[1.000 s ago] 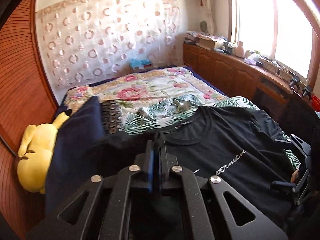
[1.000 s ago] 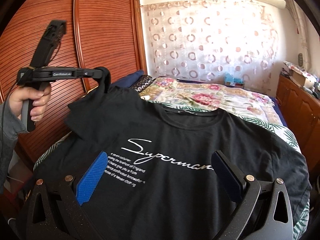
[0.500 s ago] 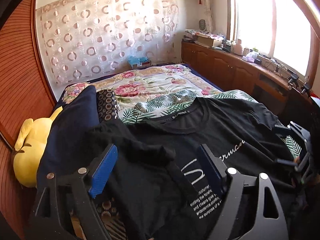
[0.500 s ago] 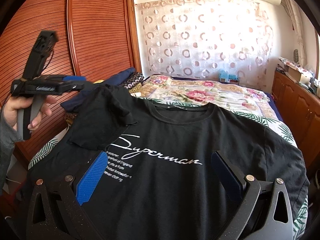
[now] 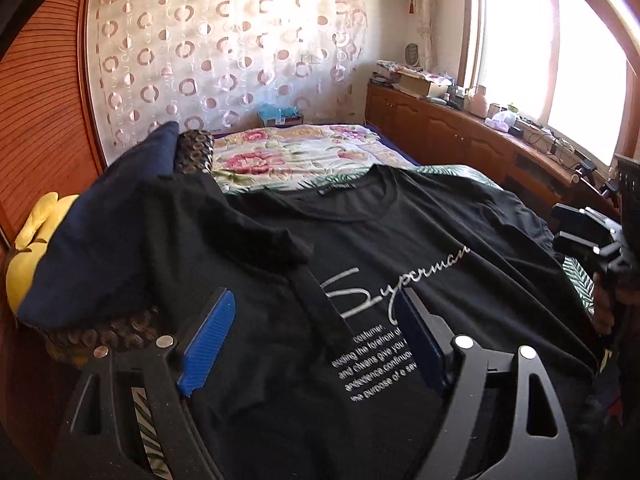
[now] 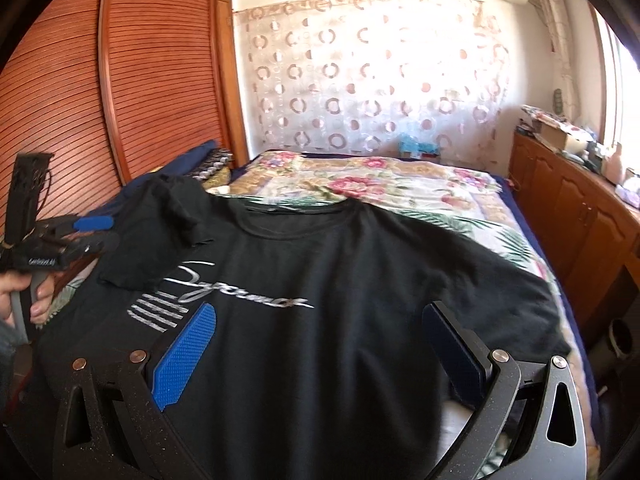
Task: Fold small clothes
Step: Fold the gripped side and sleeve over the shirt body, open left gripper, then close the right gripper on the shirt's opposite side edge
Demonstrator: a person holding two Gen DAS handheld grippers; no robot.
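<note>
A black T-shirt with white "Superman" script lies face up on the bed, also seen in the right wrist view. Its left sleeve is folded in over the chest, and the same sleeve partly covers the print. My left gripper hovers open just above the shirt's lower left part, with nothing pinched. A hand holds that left gripper beside the folded sleeve. My right gripper is open over the shirt's lower middle, holding nothing. It shows as the right gripper at the shirt's right sleeve.
A navy pillow and a yellow plush toy lie at the bed's left side by the slatted wooden wardrobe doors. A floral quilt covers the far half of the bed. A cluttered wooden cabinet runs under the window.
My left gripper has opened and let go of the sleeve, which now lies folded over the chest. It has sunk and drawn back toward the shirt's lower part. The right gripper stays open.
</note>
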